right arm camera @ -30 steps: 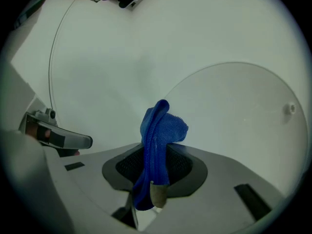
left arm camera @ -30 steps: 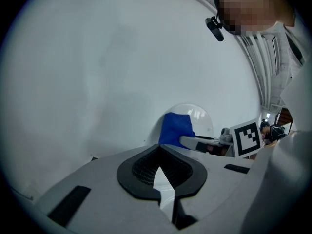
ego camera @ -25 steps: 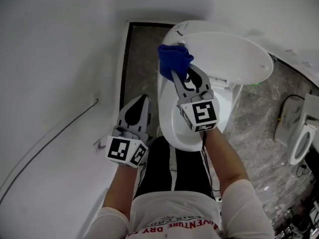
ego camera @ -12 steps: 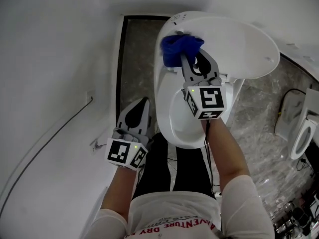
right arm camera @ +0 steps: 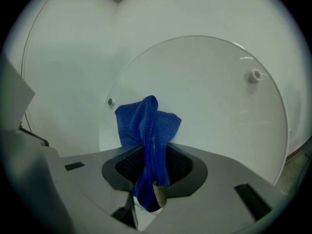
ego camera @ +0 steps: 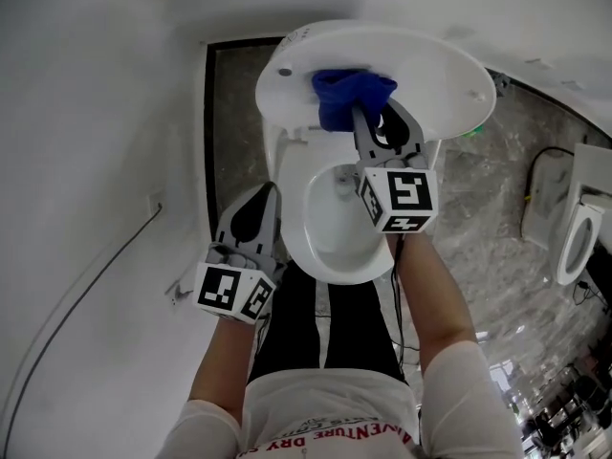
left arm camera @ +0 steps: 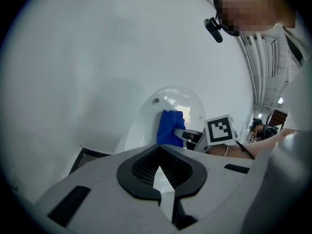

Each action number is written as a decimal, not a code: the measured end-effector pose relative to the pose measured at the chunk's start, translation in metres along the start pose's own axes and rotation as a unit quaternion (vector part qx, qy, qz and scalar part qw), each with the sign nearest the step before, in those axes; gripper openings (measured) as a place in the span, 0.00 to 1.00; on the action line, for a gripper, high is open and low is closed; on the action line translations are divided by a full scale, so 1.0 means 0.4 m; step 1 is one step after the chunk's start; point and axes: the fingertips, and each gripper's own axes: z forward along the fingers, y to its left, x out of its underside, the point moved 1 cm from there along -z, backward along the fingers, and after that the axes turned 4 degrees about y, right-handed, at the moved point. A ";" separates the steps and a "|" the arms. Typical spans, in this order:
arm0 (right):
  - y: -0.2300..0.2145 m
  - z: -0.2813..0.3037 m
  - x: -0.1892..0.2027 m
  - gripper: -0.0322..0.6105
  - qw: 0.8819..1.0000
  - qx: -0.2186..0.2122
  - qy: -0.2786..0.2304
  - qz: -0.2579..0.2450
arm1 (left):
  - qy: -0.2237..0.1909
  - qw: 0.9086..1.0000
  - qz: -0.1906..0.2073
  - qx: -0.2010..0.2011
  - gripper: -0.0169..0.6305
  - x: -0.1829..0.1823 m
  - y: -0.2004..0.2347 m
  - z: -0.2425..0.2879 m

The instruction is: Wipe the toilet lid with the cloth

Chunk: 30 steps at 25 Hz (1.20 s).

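The wipe is under way, by my reading. The right tool [ego camera: 361, 118] pinches the cloth [right arm camera: 146, 126] between its jaws. The bunched front of the cloth lies against the inner face of the raised lid [ego camera: 435, 79], apparently touching it. It sits low on that face, left of the middle, near the small bumper at the lid's left edge. The white surface shows no streak, wet patch or dirt, so how much has been covered cannot be told. Judged from where the cloth is, the wide right part of the face and the top edge may be left to do. The outer face of the lid is in no view.

The left tool [ego camera: 263, 204] is pressed together with nothing in it. It hangs beside the left rim of the bowl [ego camera: 325, 251] and takes no part.

The lid stands open behind the bowl, its inner face turned toward the person. Its long axis runs up from the hinge edge to the top edge, leaning back a little. The cloth is a narrow blue wad. Its length follows the tool's line, from between the jaws forward to the lid.
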 end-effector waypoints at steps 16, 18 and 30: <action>-0.365 -0.297 0.054 0.22 0.982 0.185 0.023 0.038 | -0.003 0.997 0.041 0.063 0.03 -0.004 -0.220 0.082; -0.394 -0.323 0.064 0.22 0.979 0.199 0.022 0.037 | 0.000 0.997 0.041 0.066 0.03 0.013 -0.238 0.082; -0.073 -0.259 0.083 0.22 0.998 0.053 -0.025 -0.007 | -0.002 0.999 0.026 0.027 0.03 0.057 -0.105 -0.001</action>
